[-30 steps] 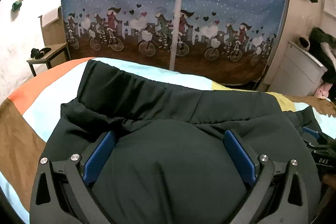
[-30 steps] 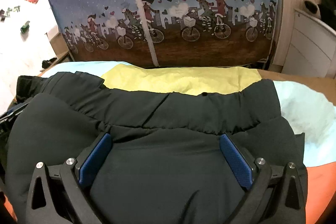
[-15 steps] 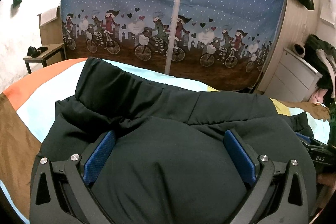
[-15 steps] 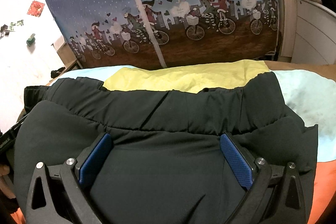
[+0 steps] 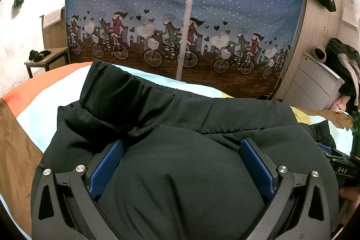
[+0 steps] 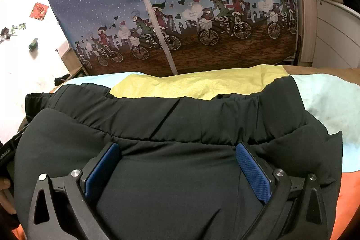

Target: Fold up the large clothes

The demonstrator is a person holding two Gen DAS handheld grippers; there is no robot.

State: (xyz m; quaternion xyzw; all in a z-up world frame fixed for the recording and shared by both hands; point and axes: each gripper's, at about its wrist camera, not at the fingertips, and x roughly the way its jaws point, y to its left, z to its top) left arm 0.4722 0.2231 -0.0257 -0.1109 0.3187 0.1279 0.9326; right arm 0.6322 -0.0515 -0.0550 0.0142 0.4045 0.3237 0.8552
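A large black padded garment (image 5: 180, 109) lies folded over on a bed with colour patches (image 5: 40, 105). My left gripper (image 5: 182, 145) is open, its blue pads (image 5: 105, 170) wide apart, and a bulging fold of the garment fills the gap between them. In the right wrist view the same garment (image 6: 180, 118) spreads across yellow and light-blue patches (image 6: 202, 84). My right gripper (image 6: 177, 147) is also open, low over the upper layer, with fabric between its fingers. Each view catches the other gripper at its edge, held by a hand (image 5: 351, 195).
A blue curtain with a bicycle print (image 5: 180, 15) hangs just beyond the bed. A small wooden side table (image 5: 47, 57) stands at the left. White drawers (image 5: 315, 82) with clothes piled on top stand at the right.
Both grippers have risen and tilted a little over the garment, and more of the curtain shows. The fingers stay wide apart. The folded layer has bunched slightly toward its far edge.
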